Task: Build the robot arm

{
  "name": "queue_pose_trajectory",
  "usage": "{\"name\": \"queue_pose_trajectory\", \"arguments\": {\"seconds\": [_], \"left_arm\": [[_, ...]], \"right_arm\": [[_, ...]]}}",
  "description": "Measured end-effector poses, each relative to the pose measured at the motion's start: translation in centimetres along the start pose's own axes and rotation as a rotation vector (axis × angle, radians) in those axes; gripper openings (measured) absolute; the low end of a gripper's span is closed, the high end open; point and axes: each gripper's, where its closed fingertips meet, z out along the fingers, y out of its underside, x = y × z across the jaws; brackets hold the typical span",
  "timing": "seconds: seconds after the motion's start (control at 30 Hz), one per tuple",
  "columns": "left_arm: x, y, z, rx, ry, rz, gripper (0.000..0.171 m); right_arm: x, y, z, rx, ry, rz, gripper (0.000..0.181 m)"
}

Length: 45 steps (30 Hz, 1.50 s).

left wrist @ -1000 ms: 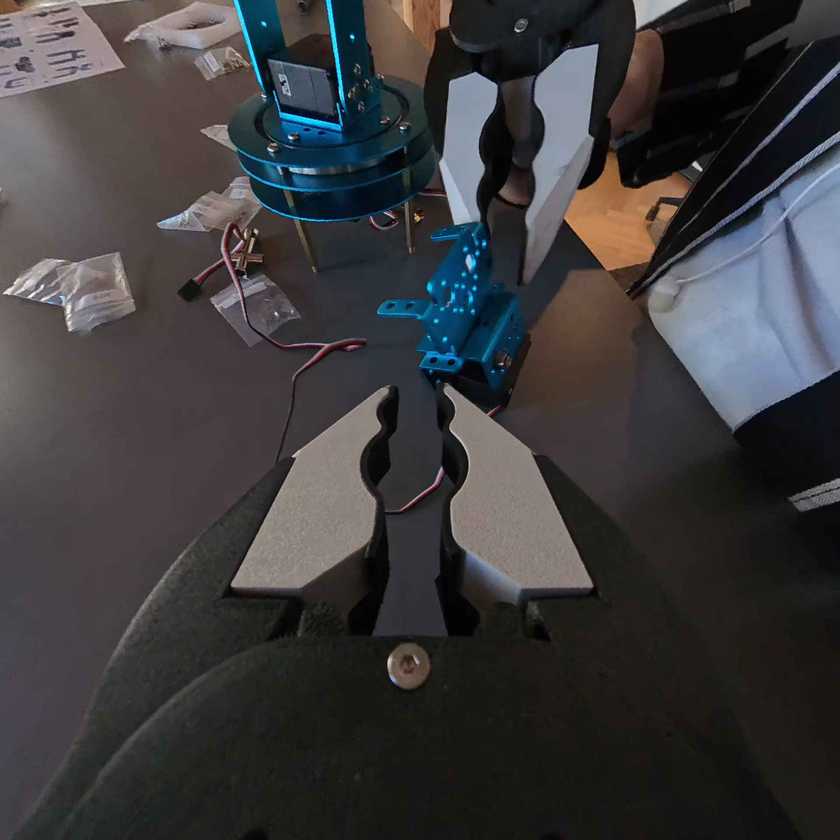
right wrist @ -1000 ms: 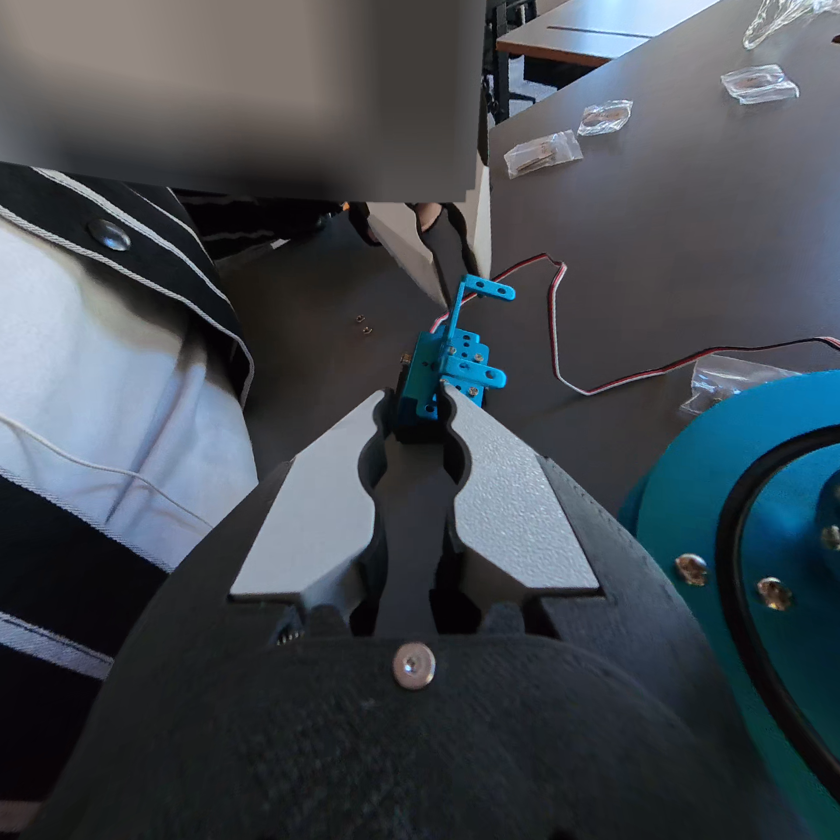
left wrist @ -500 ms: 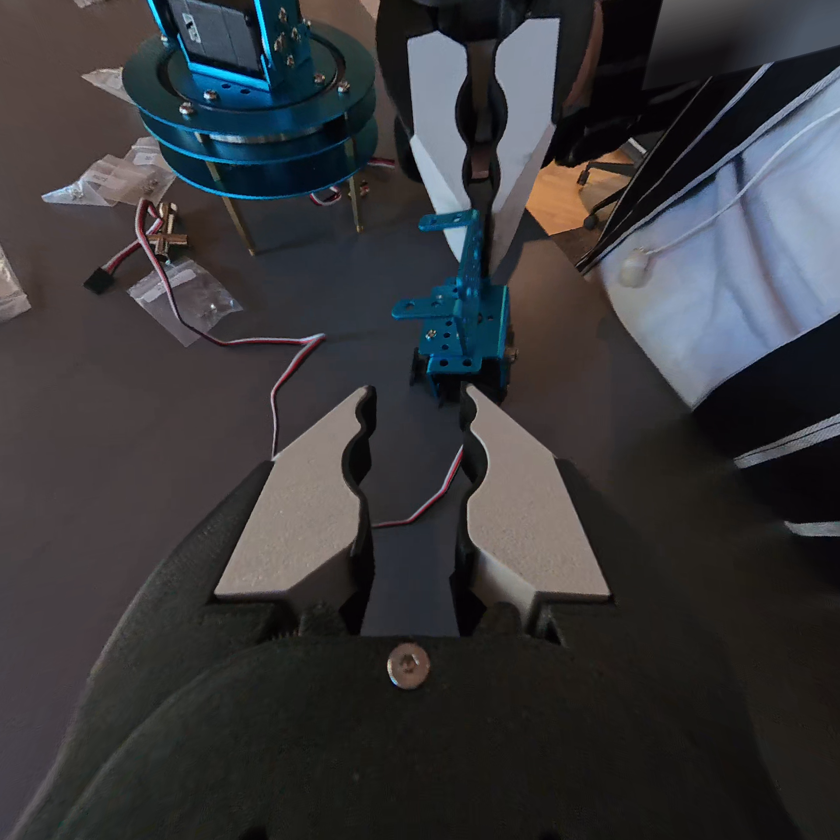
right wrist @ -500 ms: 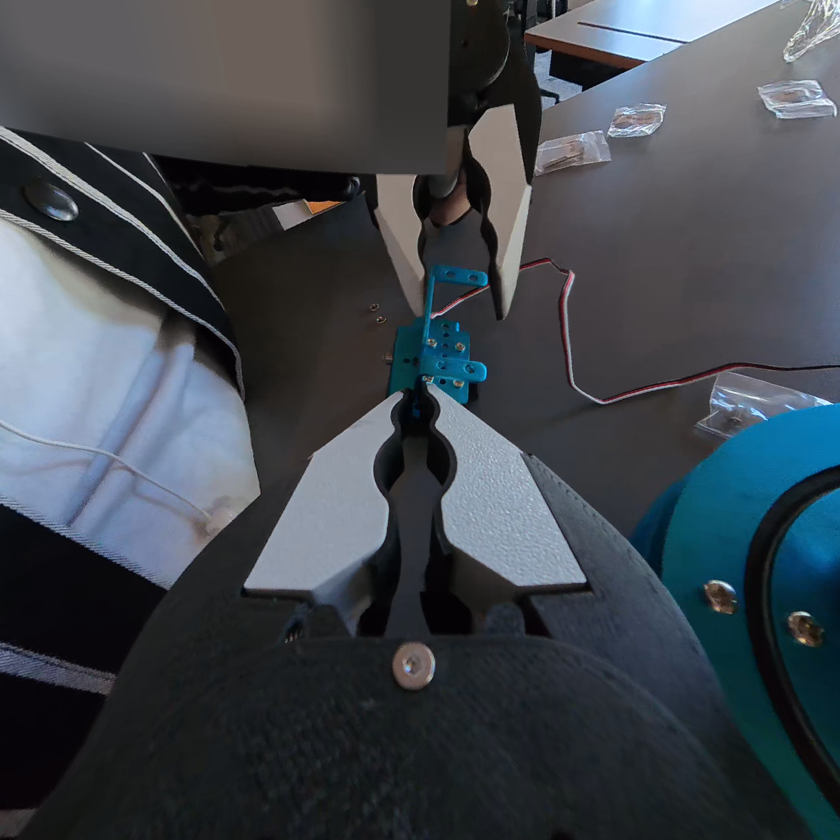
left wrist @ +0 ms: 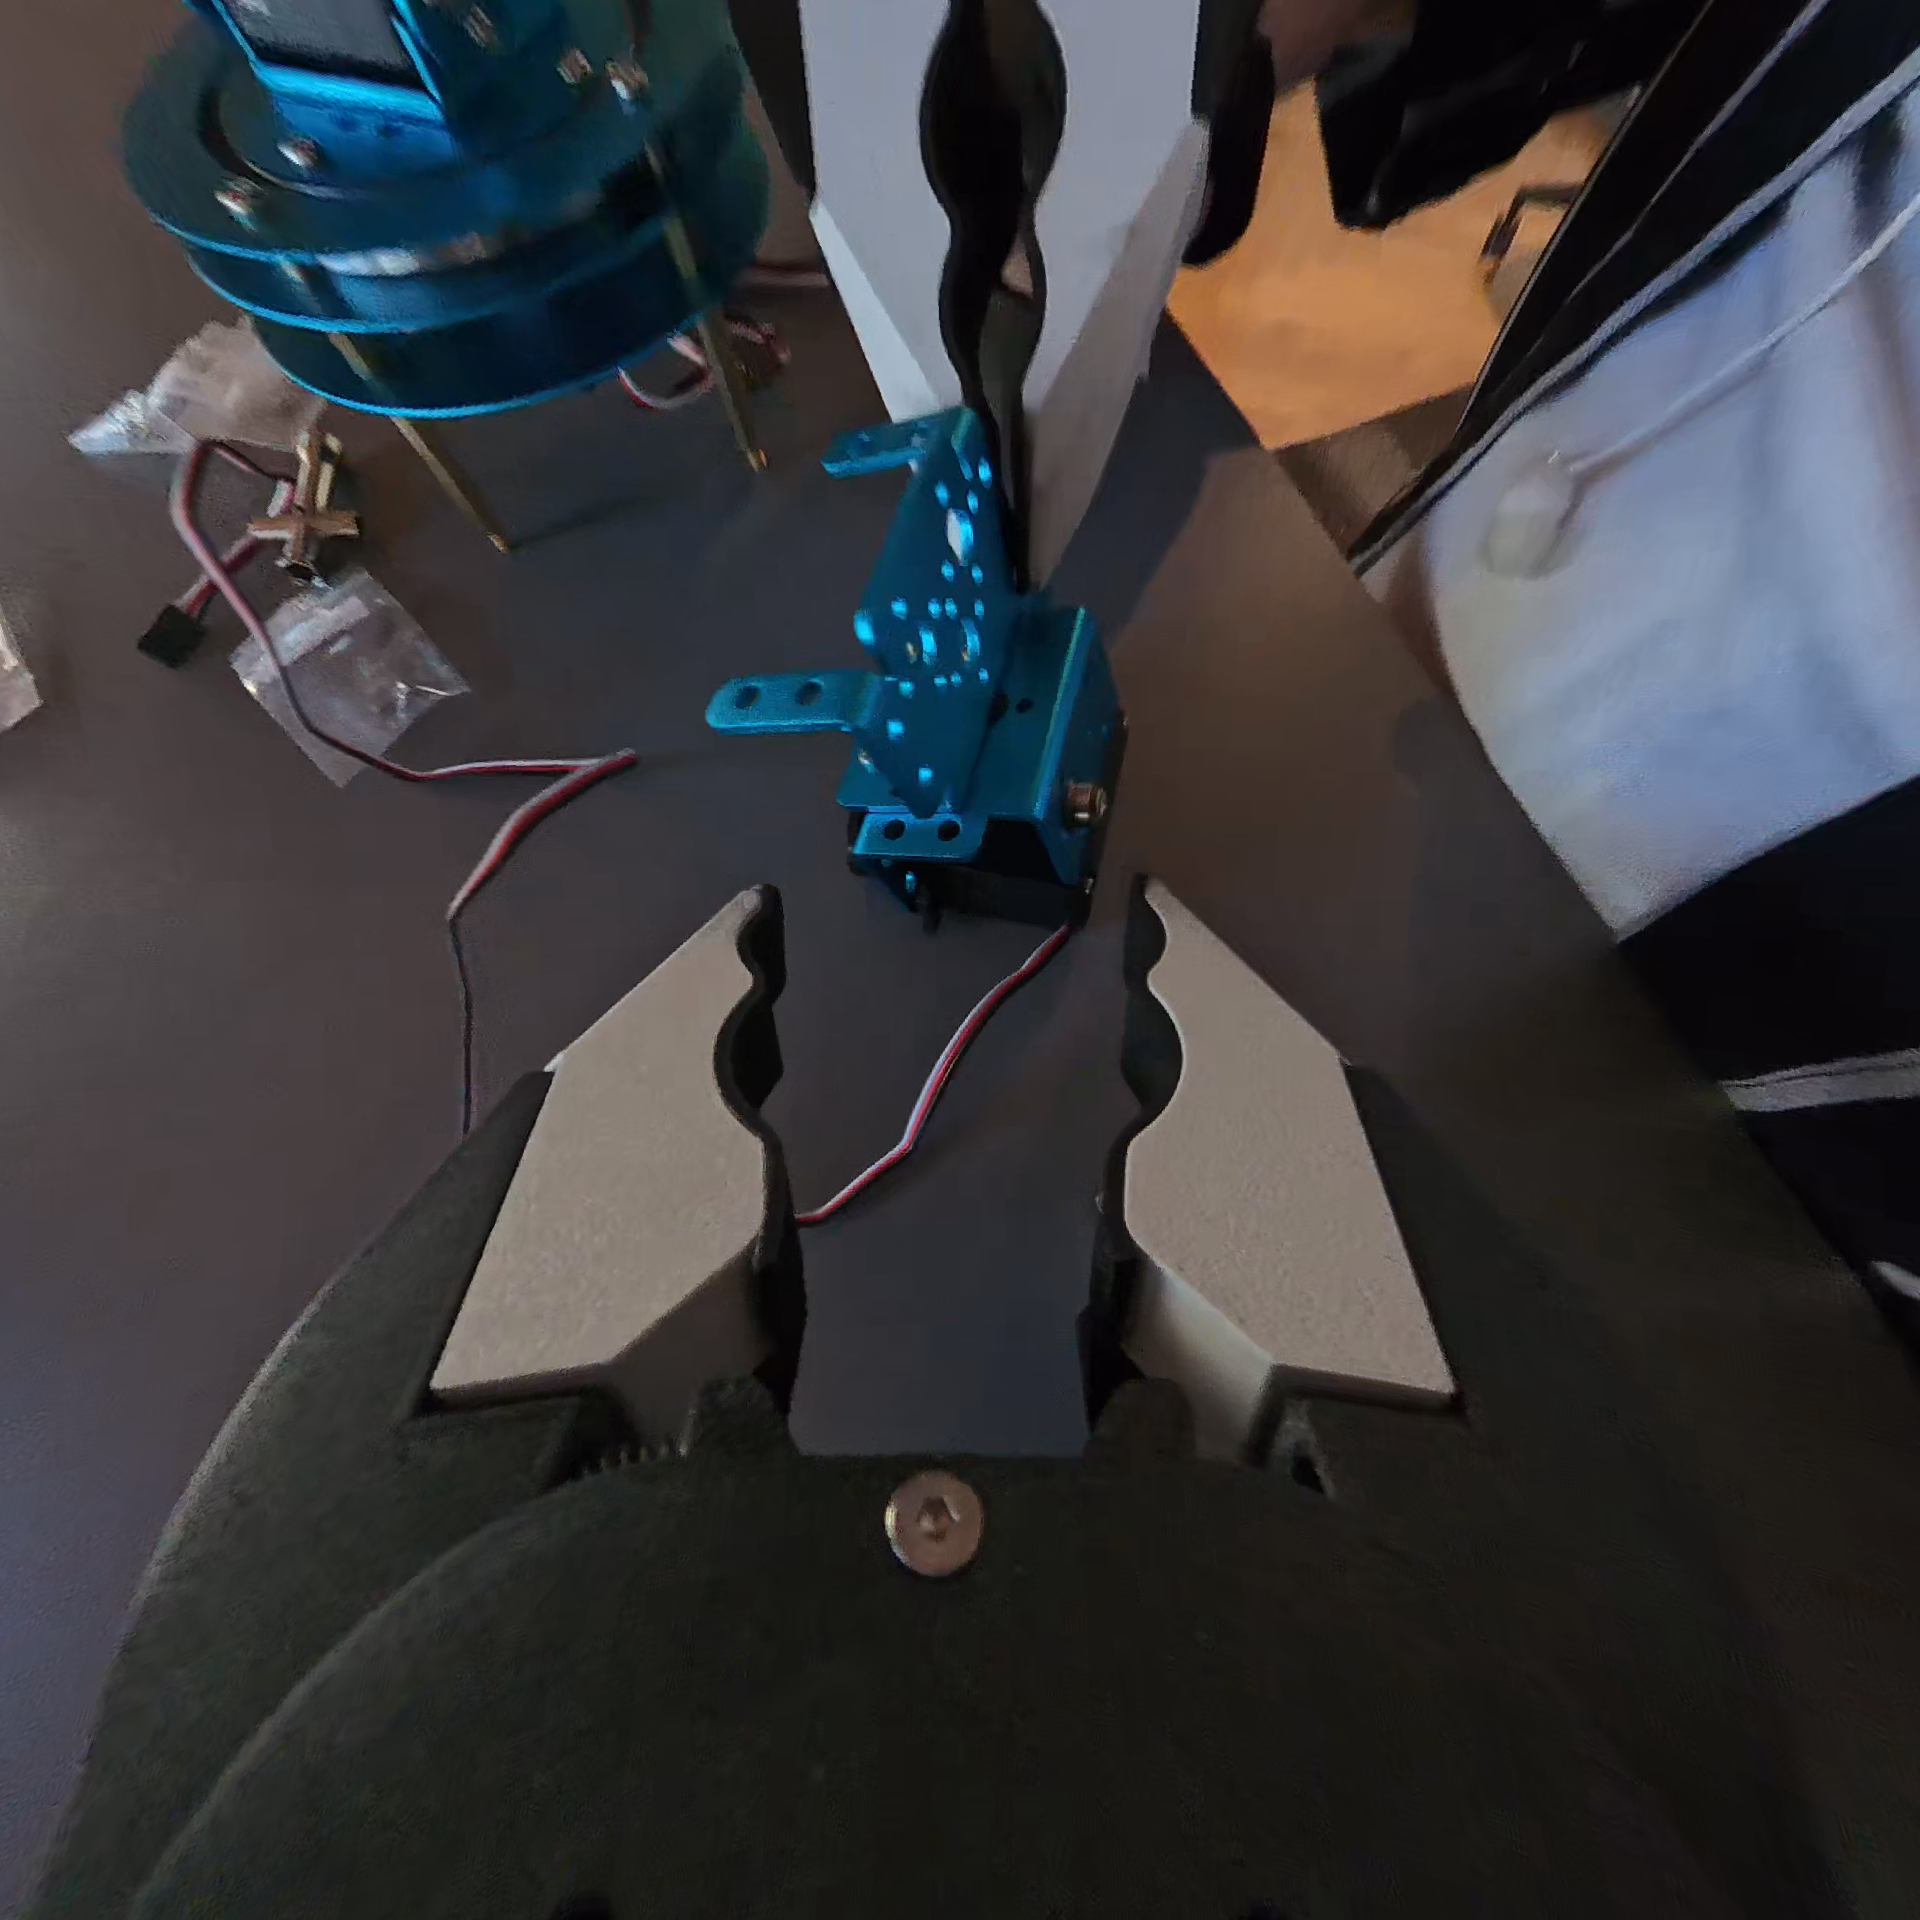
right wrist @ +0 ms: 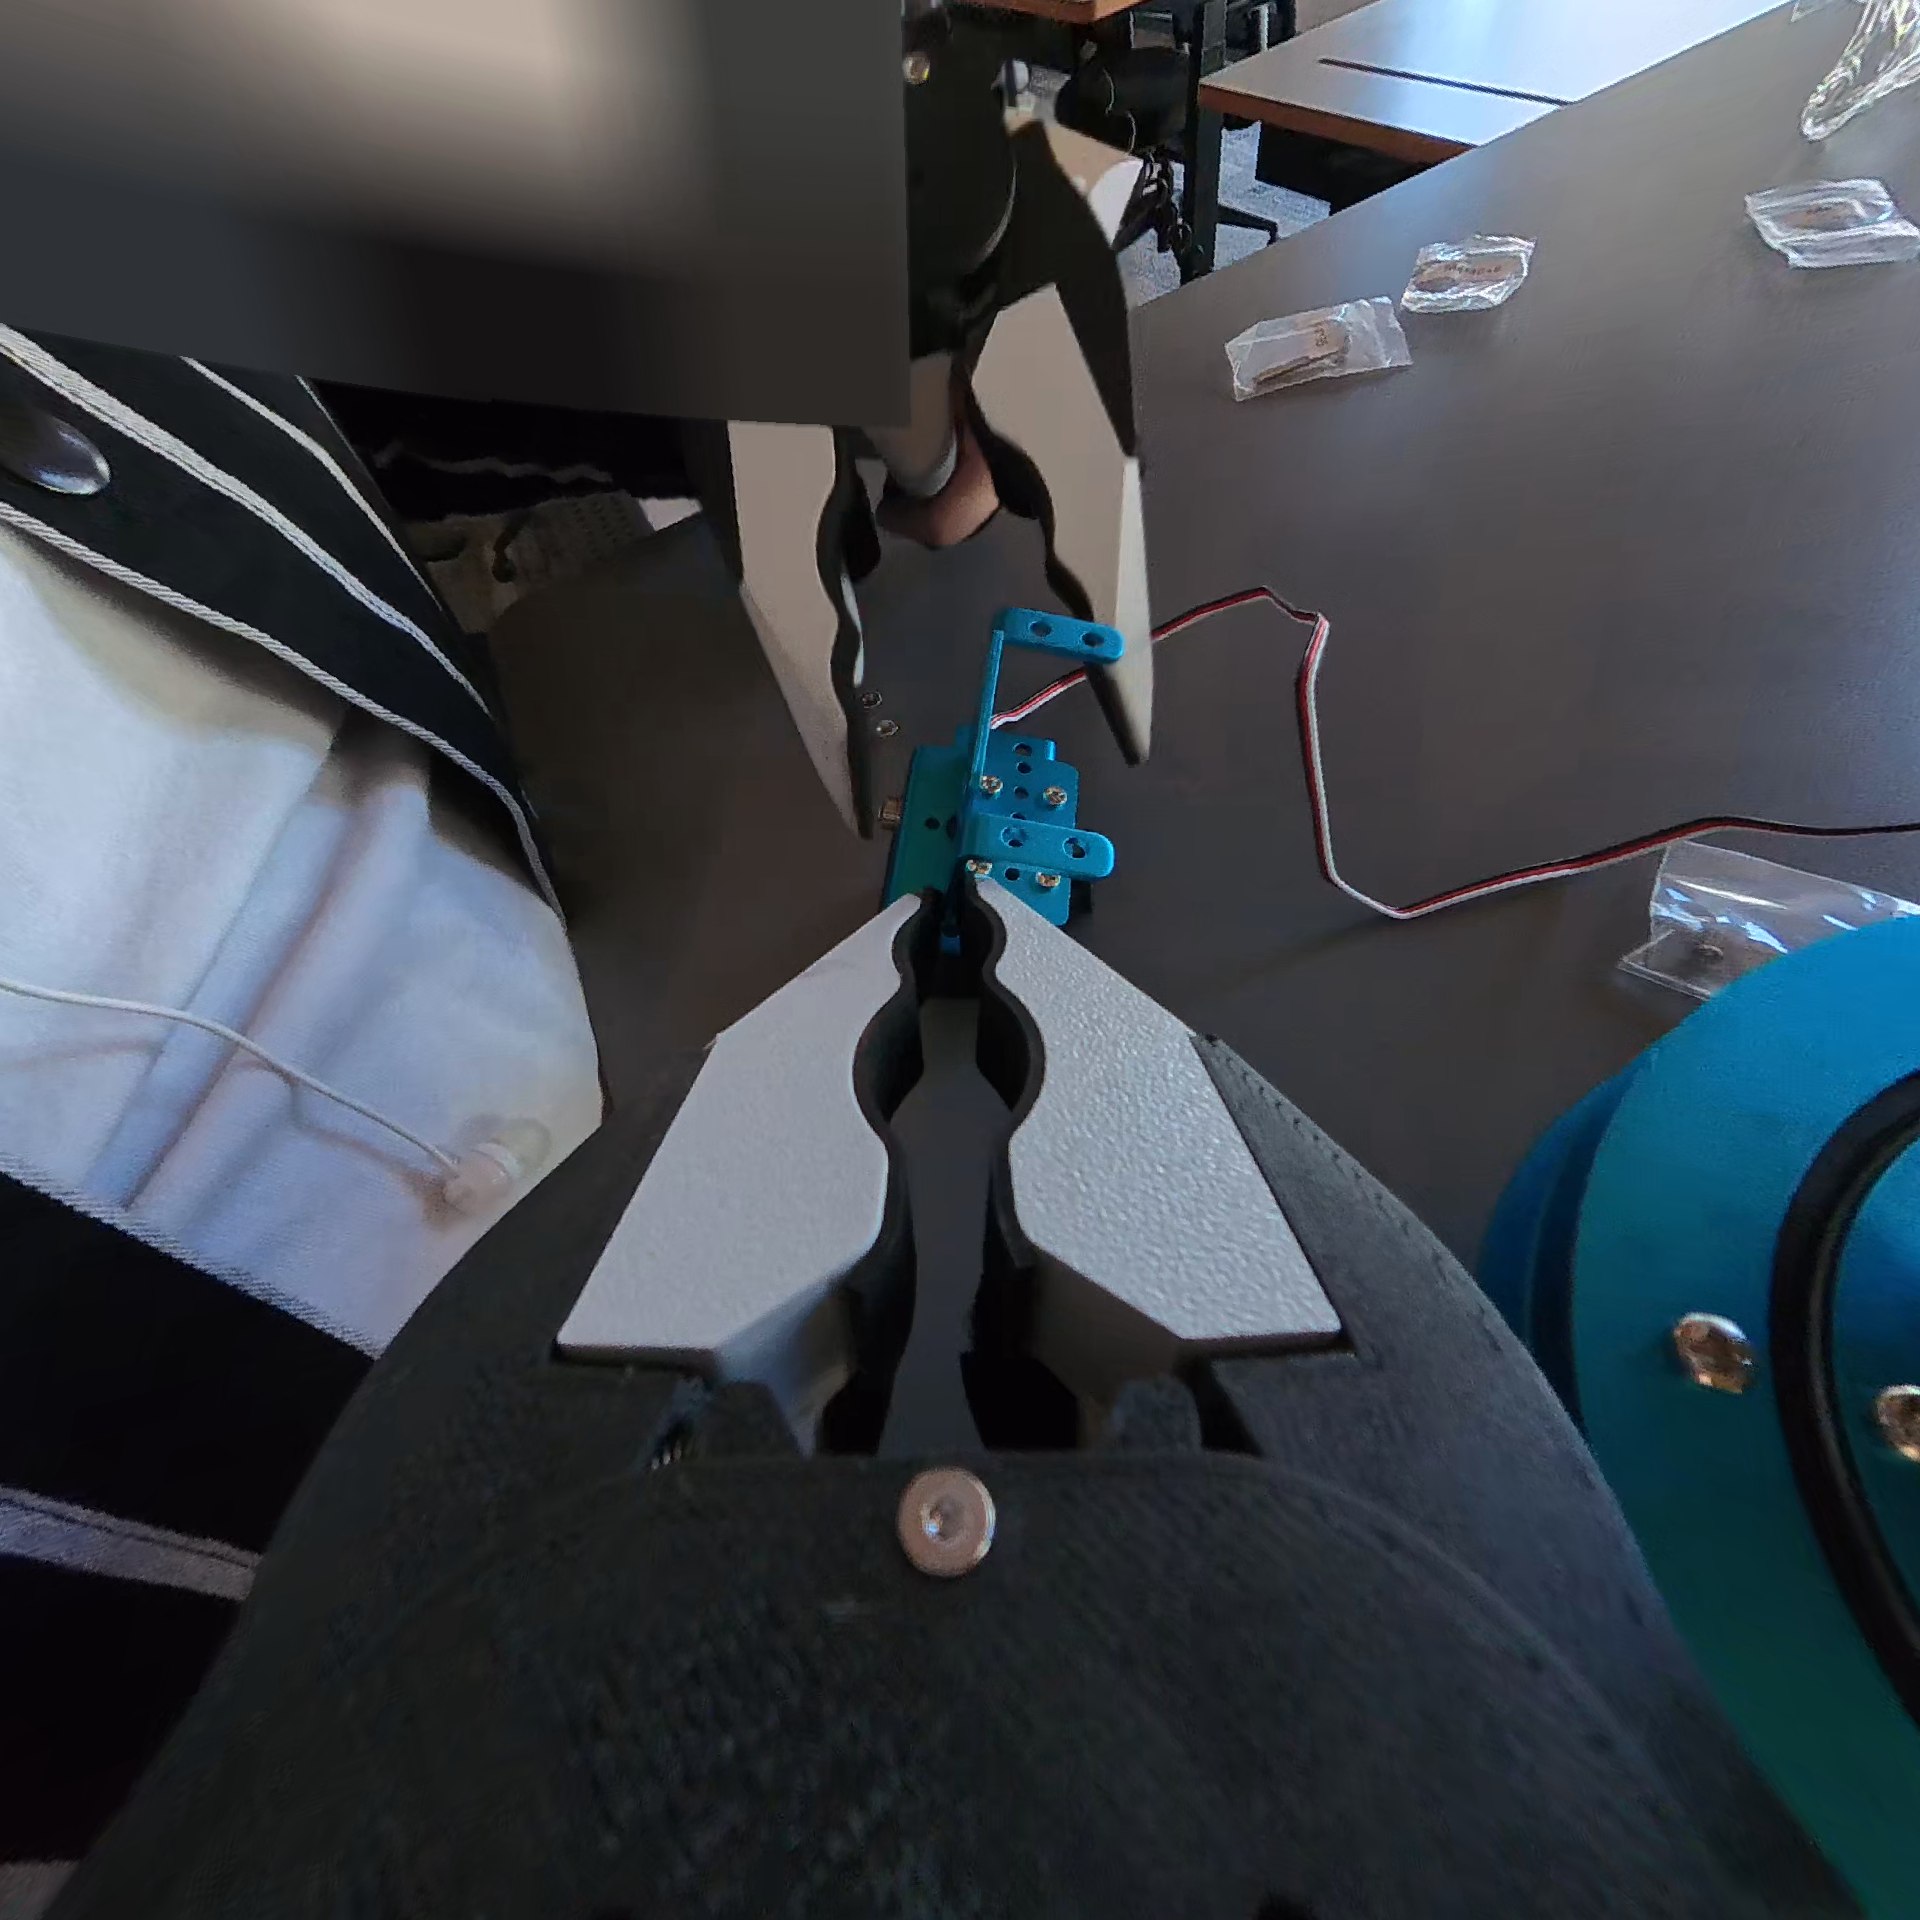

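Observation:
A blue metal servo bracket (left wrist: 966,707) with a black servo under it stands on the dark table (left wrist: 623,1039). Its red, white and black wire (left wrist: 935,1091) trails toward me. My left gripper (left wrist: 951,902) is open wide, its tips just short of the bracket's near end. From the far side, my right gripper (left wrist: 1013,520) is shut on the bracket's upright perforated plate. In the right wrist view, my right gripper (right wrist: 951,899) pinches the thin blue plate edge of the bracket (right wrist: 1023,821). The open left gripper (right wrist: 995,787) straddles the bracket's far end.
A blue round turntable base (left wrist: 447,260) on brass legs stands at the back left, also showing in the right wrist view (right wrist: 1714,1351). Small plastic bags of hardware (left wrist: 343,665) (right wrist: 1314,348) and a metal cross wrench (left wrist: 307,509) lie about. A person's striped clothing (left wrist: 1662,520) is at the table's edge. Both grippers' tips are roughly 20 cm from the metal cross wrench (left wrist: 307,509).
My left gripper has opened wider and moved in toward the bracket. My right gripper has closed on the bracket's plate, and the bracket has tilted a little.

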Motion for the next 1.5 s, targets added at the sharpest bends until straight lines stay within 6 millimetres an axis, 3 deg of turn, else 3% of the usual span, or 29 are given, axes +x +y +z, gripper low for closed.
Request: {"name": "queue_pose_trajectory", "arguments": {"seconds": [0.13,0.3,0.43,0.57,0.83,1.13,1.5], "left_arm": [[-0.2,0.5,1.3,-0.056,-0.046,0.023,0.062],[0.2,0.4,1.4,-0.054,-0.035,0.026,0.041],[0.2,0.4,1.5,-0.057,-0.035,0.025,0.04],[0.0,0.4,1.5,-0.058,-0.029,-0.001,0.051],[0.5,0.4,1.6,-0.062,0.029,-0.003,0.041],[0.5,0.5,1.7,-0.064,0.031,-0.008,0.04],[0.5,0.4,1.6,-0.058,-0.005,0.034,0.04]], "right_arm": [[-0.1,0.1,-0.1,0.017,-0.007,0.004,0.002],[0.0,0.1,-0.5,0.056,-0.009,0.036,0.002],[0.0,0.1,-0.6,0.068,-0.029,0.058,0.002],[0.0,0.0,-0.4,0.07,-0.049,0.089,0.002],[-0.2,-0.1,-0.4,0.064,-0.05,0.106,0.002],[-1.0,0.0,0.0,0.025,0.014,0.012,0.023],[-0.4,0.0,0.5,0.034,0.209,-0.056,0.058]]}}
